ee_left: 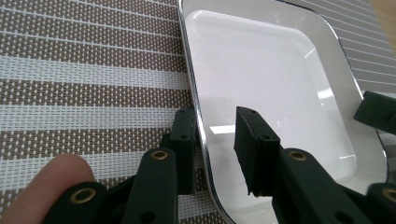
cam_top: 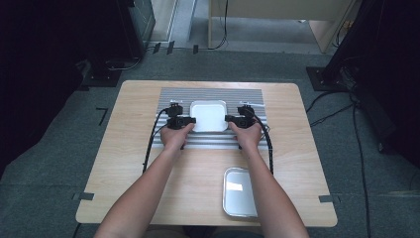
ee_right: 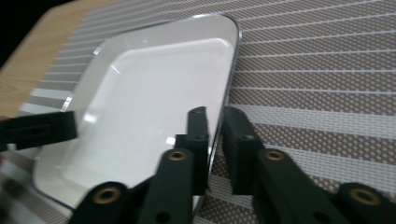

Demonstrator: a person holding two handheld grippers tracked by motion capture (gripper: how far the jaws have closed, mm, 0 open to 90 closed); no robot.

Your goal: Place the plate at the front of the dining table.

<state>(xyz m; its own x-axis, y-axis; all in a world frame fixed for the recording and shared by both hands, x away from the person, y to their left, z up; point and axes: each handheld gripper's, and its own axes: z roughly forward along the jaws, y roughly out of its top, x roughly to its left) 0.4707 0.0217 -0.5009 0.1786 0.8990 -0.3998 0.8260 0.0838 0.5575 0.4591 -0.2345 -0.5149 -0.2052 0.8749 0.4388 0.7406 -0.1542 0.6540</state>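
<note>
Nearest the high view's camera, two bare forearms reach forward over the pale wooden tabletop (cam_top: 129, 148), with a shiny metal tray (cam_top: 239, 193) lying just beside the right forearm near the front edge. Farther out, a white square plate (cam_top: 208, 116) with rounded corners sits in the middle of a striped woven placemat (cam_top: 213, 94).

Each hand brings a gripper to one side of the plate. In the left gripper view, the left gripper (ee_left: 217, 149) straddles the plate's rim (ee_left: 198, 116): one finger stands outside on the mat, the other over the glossy inner wall, with a clear gap between pad and plate, so these fingers stand apart and do not yet pinch. In the right gripper view, the right gripper (ee_right: 215, 140) has its fingers (ee_right: 198, 135) nearly together with the opposite rim between them, apparently clamping it.

The work looks like a two-handed lift of the plate. To do it well, I would close the left fingers squarely on the rim before raising anything, then lift both sides together and level, since the glazed surface looks slick and a thin, chrome-bright edge gives little purchase. The mat's coarse brown-and-white weave should keep the plate from sliding while the grip settles.
</note>
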